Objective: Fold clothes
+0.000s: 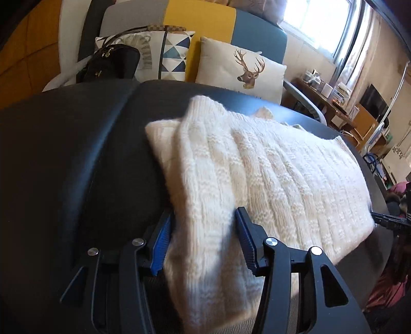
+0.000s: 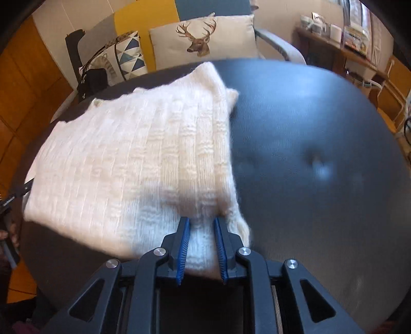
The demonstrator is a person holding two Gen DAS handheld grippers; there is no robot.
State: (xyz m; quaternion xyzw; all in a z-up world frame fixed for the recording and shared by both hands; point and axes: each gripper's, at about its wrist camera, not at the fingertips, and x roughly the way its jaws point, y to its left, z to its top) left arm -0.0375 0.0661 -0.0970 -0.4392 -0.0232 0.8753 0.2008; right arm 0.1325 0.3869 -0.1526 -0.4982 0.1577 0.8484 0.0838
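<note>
Sweater (image 1: pixel 269 164): cream ribbed knit, folded, lying on the dark bench (image 1: pixel 77 154); its long axis runs from the near edge toward the sofa, ribs along it.
Left tool (image 1: pixel 203 231): jaws apart, a fold of the near hem between them, pads not pressing.
Right tool (image 2: pixel 200 231): jaws opening, narrow, knit hem between the blue pads; whether they still pinch it I cannot tell.
Bench: dark, rounded, bare to the sweater's right in the right wrist view.
Room: sofa behind with a deer cushion (image 1: pixel 241 69) and a triangle-patterned cushion (image 1: pixel 174 56); black handbag (image 1: pixel 113 64) on it; bright window (image 1: pixel 321 23); cluttered wooden desk (image 1: pixel 341 102) beyond.
</note>
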